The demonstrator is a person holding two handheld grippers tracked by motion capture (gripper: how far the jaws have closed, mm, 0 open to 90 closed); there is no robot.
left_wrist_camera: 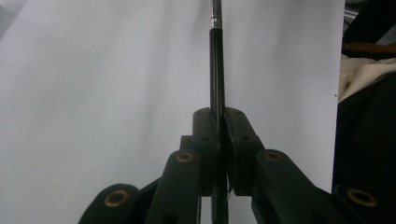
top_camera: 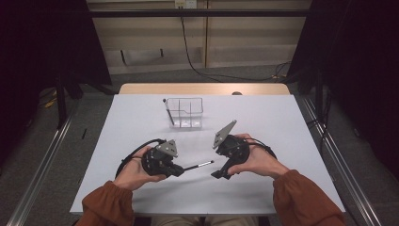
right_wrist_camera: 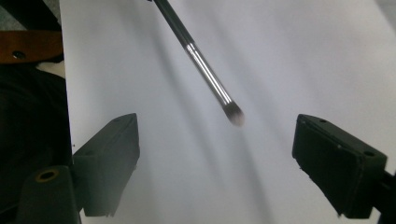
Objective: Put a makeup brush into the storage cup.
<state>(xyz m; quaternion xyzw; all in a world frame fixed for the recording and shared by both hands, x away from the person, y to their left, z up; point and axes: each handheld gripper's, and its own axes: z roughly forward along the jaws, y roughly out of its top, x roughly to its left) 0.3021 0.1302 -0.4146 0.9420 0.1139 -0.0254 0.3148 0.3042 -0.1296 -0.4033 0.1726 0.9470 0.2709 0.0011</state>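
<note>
A matte white table (top_camera: 141,117) fills the centre of the high view, a clear, square-walled plastic organizer (top_camera: 185,113) with a thin dark stick leaning at its left side in the upper middle. At lower centre, the left gripper (top_camera: 178,169) is clamped on a slim makeup brush (top_camera: 199,165) pointing right toward the right gripper (top_camera: 220,172). The left gripper view shows glossy black handle (left_wrist_camera: 216,70) pinched between closed jaws; the right gripper view shows jaws spread wide below the silver ferrule and soft bristle tip (right_wrist_camera: 236,115).

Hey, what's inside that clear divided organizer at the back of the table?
One thin dark brush leans in the clear organizer's left end. The other compartments look empty through the walls, though anything small on the bottom is too small to tell.
</note>
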